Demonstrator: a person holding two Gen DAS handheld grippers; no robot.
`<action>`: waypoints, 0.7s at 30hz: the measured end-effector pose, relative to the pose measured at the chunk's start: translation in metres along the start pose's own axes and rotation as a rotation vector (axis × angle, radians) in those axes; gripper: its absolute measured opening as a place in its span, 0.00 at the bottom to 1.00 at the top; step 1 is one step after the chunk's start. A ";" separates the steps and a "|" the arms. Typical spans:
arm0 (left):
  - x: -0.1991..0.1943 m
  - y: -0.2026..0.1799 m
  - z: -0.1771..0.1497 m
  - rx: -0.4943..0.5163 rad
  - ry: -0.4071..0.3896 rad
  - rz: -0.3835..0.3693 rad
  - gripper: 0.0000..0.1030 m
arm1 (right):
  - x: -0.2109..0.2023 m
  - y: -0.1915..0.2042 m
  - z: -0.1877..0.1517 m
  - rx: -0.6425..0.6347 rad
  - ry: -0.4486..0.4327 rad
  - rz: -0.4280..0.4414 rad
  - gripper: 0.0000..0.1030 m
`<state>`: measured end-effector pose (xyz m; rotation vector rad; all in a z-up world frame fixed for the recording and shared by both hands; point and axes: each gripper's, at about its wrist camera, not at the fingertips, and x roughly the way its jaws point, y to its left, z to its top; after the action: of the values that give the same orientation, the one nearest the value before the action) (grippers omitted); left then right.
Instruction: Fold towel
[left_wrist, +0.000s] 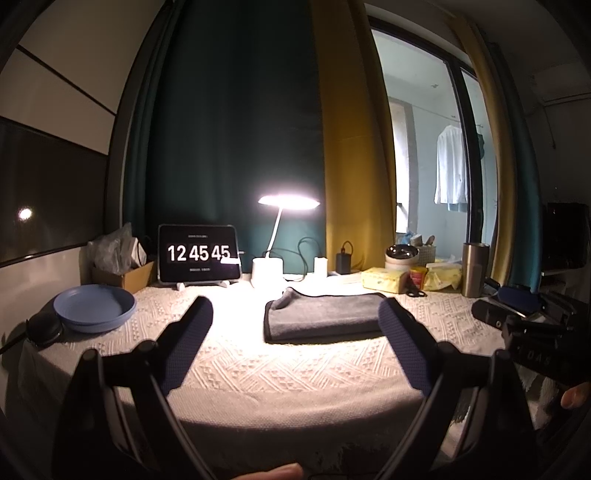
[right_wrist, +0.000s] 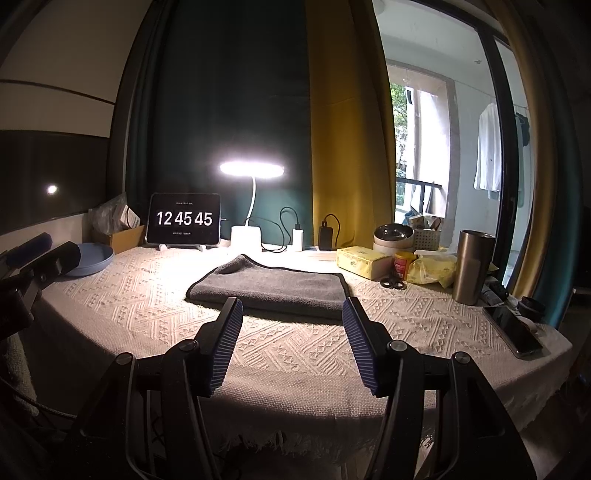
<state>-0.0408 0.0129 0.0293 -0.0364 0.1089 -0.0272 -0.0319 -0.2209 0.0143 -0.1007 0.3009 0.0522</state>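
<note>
The towel (right_wrist: 267, 286) lies folded in a flat rectangle at frame centre on the counter (right_wrist: 295, 350), so folding appears complete or nearly so; left hand-held gripper (left_wrist: 295, 314) and right hand-held gripper (right_wrist: 291, 312) both gape wide, empty, apart from it.

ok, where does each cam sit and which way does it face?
Left wrist: on the left claw, open, facing the towel and lamp; right claw at the right edge, a thumb at the bottom.
Right wrist: on the right claw, open, same heading; left claw at the left edge.
Shared: towel, lamp, clock, blue plate.
</note>
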 end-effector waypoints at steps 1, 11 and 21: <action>0.000 0.000 0.000 0.000 0.001 0.001 0.90 | 0.000 0.000 0.000 0.001 -0.001 0.000 0.58; -0.001 0.000 -0.002 -0.012 -0.005 0.010 0.90 | 0.001 0.006 -0.001 -0.010 -0.005 0.002 0.58; -0.001 -0.004 -0.001 -0.008 -0.007 0.019 0.90 | 0.002 0.004 0.000 -0.005 -0.006 0.006 0.58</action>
<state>-0.0418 0.0091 0.0286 -0.0432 0.1026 -0.0074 -0.0306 -0.2167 0.0131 -0.1045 0.2952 0.0587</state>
